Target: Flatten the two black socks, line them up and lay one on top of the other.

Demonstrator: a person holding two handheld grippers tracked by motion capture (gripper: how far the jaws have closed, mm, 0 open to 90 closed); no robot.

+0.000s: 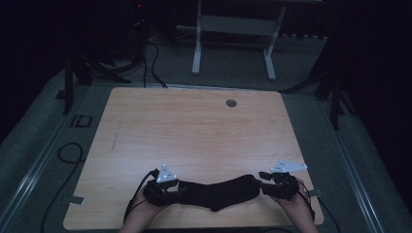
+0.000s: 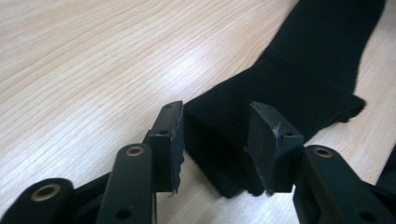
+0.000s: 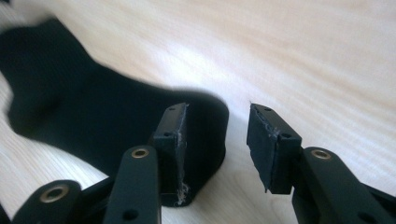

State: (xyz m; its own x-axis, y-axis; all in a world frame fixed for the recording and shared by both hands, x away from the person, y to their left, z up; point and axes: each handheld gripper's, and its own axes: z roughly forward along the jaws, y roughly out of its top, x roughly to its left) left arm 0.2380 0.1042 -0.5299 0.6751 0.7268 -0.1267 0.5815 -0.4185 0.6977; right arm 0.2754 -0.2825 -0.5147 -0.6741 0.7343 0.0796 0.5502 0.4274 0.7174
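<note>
Two forearms enter at the near edge of a pale wooden table (image 1: 194, 131), each hand working a black two-jaw gripper toward opposite ends of a single black sock (image 1: 218, 192). That sock lies flat and stretched lengthwise along the near edge, roughly centred between the near corners, with a slight bulge toward the person at its middle.

At the sock's left end, the left gripper (image 1: 180, 187) stands with its jaws parted to about the width of the ribbed cuff, which sits in the gap between them, seen from the left gripper view (image 2: 215, 149); the pads flank the fabric without pressing it. At the right end, the right gripper (image 1: 261, 180) is likewise spread wide, one jaw over the rounded end of the sock and the other over bare wood in the right gripper view (image 3: 217, 149), gripping nothing.

Knitted and limp, the sock (image 2: 299, 70) looks light and likely to sag, fold or bunch once lifted, with no risk of breakage. Its ribbed cuff and the doubled fabric at the far end (image 3: 205, 121) appear the surest places to pinch, since a thin single layer could slip from the pads. Beyond the far edge, dark floor and a white table frame (image 1: 233, 43) stand well apart.
</note>
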